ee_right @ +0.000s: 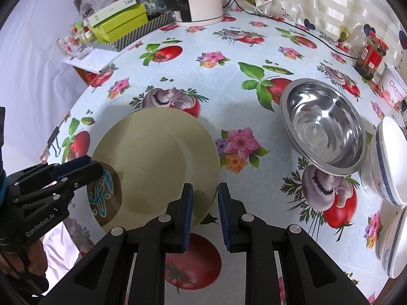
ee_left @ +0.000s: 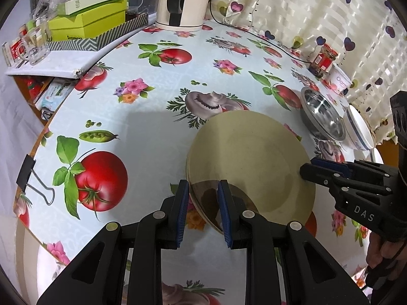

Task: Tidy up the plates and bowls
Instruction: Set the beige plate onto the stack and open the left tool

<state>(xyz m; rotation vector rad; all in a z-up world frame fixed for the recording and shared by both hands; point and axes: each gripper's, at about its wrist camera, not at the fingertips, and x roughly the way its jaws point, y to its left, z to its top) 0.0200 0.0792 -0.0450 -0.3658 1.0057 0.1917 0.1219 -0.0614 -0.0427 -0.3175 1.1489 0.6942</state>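
A round tan plate (ee_left: 254, 157) (ee_right: 157, 160) hangs a little above the flowered tablecloth, with its shadow on the cloth behind it. My left gripper (ee_left: 203, 203) (ee_right: 94, 165) is shut on its near-left rim, where a brown patch with a blue pattern (ee_right: 104, 195) shows; I cannot tell if that is a second plate. My right gripper (ee_right: 203, 203) (ee_left: 306, 169) is shut on the opposite rim. A steel bowl (ee_right: 323, 132) (ee_left: 323, 117) stands to the right. Beyond it are a white bowl with a blue band (ee_right: 389, 162) (ee_left: 358, 132) and another white bowl (ee_right: 394, 244).
A white kettle (ee_left: 183, 0) with its cord stands at the back. Green boxes (ee_left: 86, 17) and a glass mug (ee_left: 35, 45) crowd the back left. A red-labelled jar (ee_right: 371, 56) and a pink cup (ee_right: 394, 89) sit by the curtain. A binder clip (ee_left: 33, 178) holds the cloth's left edge.
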